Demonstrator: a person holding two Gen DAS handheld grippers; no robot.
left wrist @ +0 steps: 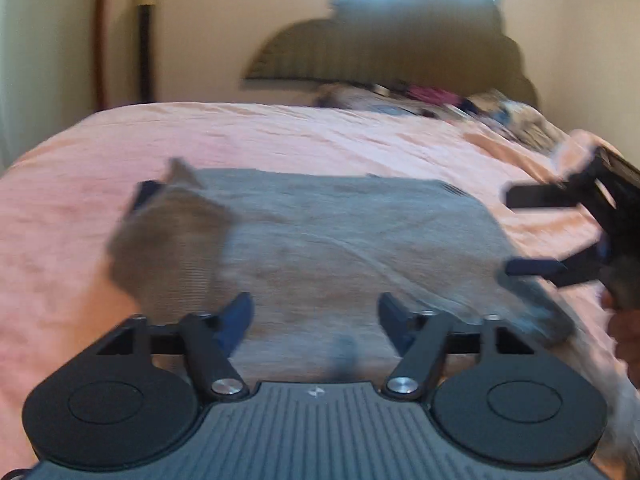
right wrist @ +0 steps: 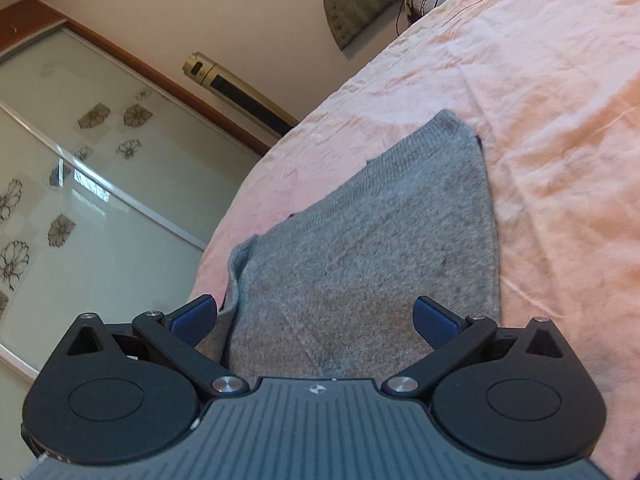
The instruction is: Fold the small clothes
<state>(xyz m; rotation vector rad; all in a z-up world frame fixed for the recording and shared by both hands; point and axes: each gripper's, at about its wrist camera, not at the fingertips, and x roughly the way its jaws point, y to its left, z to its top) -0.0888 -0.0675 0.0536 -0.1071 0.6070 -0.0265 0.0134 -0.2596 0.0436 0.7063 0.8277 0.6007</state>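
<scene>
Covering the whole near scene, a wrinkled pink bedspread [left wrist: 280, 136] runs back to a dark arched padded headboard [left wrist: 384, 48]. Flat on it, near the bed's left edge, lies the grey knitted garment [right wrist: 360, 248], folded, one corner flopped over at left. Left gripper [left wrist: 316, 316] hangs above the knit's near edge, jaws spread wide, nothing between them. Right gripper [right wrist: 316, 320] likewise gapes over the garment's near end, blue pads [right wrist: 434, 320] clear of the cloth.
</scene>
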